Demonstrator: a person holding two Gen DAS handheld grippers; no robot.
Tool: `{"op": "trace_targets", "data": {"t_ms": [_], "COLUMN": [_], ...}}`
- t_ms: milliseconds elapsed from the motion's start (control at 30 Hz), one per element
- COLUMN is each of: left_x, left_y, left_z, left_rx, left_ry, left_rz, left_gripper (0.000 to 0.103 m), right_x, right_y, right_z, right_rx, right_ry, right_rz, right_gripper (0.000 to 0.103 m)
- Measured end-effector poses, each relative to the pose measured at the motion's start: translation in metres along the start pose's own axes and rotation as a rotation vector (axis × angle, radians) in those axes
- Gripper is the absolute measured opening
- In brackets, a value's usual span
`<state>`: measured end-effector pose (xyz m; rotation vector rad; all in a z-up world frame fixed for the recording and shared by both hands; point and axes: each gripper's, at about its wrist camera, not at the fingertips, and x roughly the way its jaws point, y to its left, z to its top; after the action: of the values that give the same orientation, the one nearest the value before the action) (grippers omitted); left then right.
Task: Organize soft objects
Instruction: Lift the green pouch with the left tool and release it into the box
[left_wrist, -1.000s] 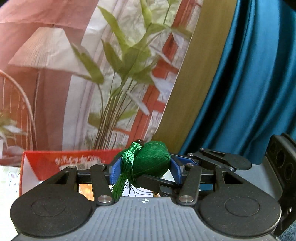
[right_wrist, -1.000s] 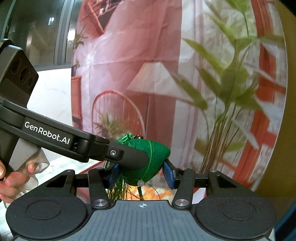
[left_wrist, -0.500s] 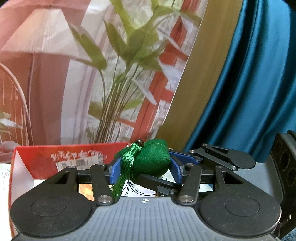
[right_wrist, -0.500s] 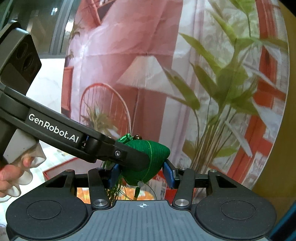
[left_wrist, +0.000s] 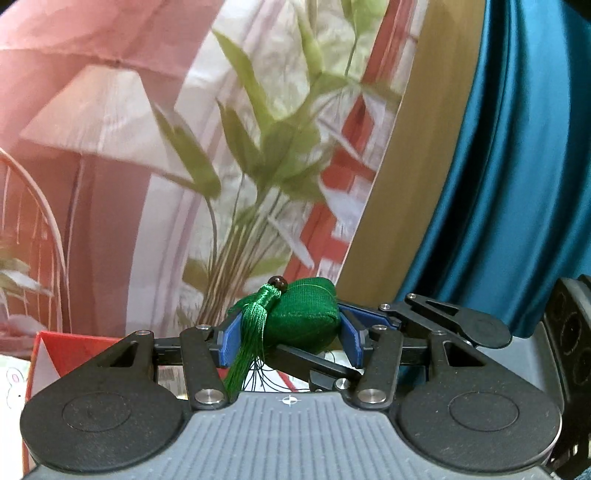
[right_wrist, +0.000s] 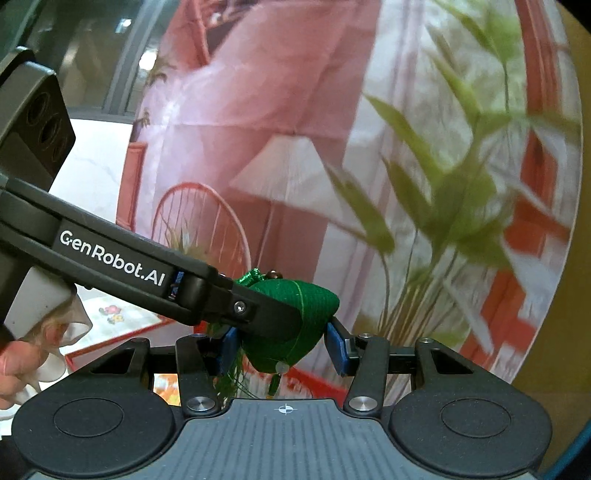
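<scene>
Left wrist view: a green fabric sachet (left_wrist: 304, 316) sits crosswise between the left gripper (left_wrist: 290, 338), its long axis running left to right across the gap, its rounded bulk toward the right. The blue fingers (left_wrist: 227, 341) press on both ends, so this gripper is closed on the sachet. A green tassel (left_wrist: 249, 343) hangs from the sachet's upper left corner, under a dark bead (left_wrist: 277, 283), and trails down over the gripper body. The black finger of the right gripper (left_wrist: 314, 363) reaches in from the right, passing under the sachet; its far finger is hidden. Loose dark threads dangle below. Behind, a red box (left_wrist: 66, 341) is mostly covered by the gripper, and a printed backdrop (left_wrist: 166, 147) and teal curtain (left_wrist: 517, 166) fill the rest.

Right wrist view: the sachet (right_wrist: 295, 325) lies between the right gripper (right_wrist: 282, 349), tapering to the right. Its blue fingers (right_wrist: 336, 349) stand just beside the sachet; whether they press it cannot be told. The left gripper's arm comes in diagonally from the upper left, and one black finger (right_wrist: 258, 314) lies across the sachet's front. The person's left hand (right_wrist: 18, 369) is cut off at the edge.
</scene>
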<state>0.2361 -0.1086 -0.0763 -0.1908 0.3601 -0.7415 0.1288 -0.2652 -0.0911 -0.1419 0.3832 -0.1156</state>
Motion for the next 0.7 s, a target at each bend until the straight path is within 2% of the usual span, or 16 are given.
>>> {"op": "trace_targets", "data": {"t_ms": [100,233,433,700], "left_x": [-0.001,0.004,0.025,0.052], "left_y": [-0.001,0.000,0.012,0.020], "left_z": [0.002,0.000,-0.016,-0.046], "left_rx": [-0.005,-0.004,-0.038,-0.079], "left_ry": [0.004,0.051,0.171,0.306], "left_rz": [0.001,0.007,-0.003,-0.019], "left_gripper": [0.057,0.057,0.057,0.057], "right_x": [-0.002,0.000,0.011,0.020], "right_y": [0.007,0.009,0.008,0.002], "right_z": [0.007,0.010,-0.005,-0.042], "right_rx": [-0.055,-0.073,-0.036,0.116], "right_ry": [-0.029,-0.015,0.071,0.197], "right_rz": [-0.013,-0.012,0.001,0.008], "right_gripper": [0.046,0.046,0.046,0.046]}}
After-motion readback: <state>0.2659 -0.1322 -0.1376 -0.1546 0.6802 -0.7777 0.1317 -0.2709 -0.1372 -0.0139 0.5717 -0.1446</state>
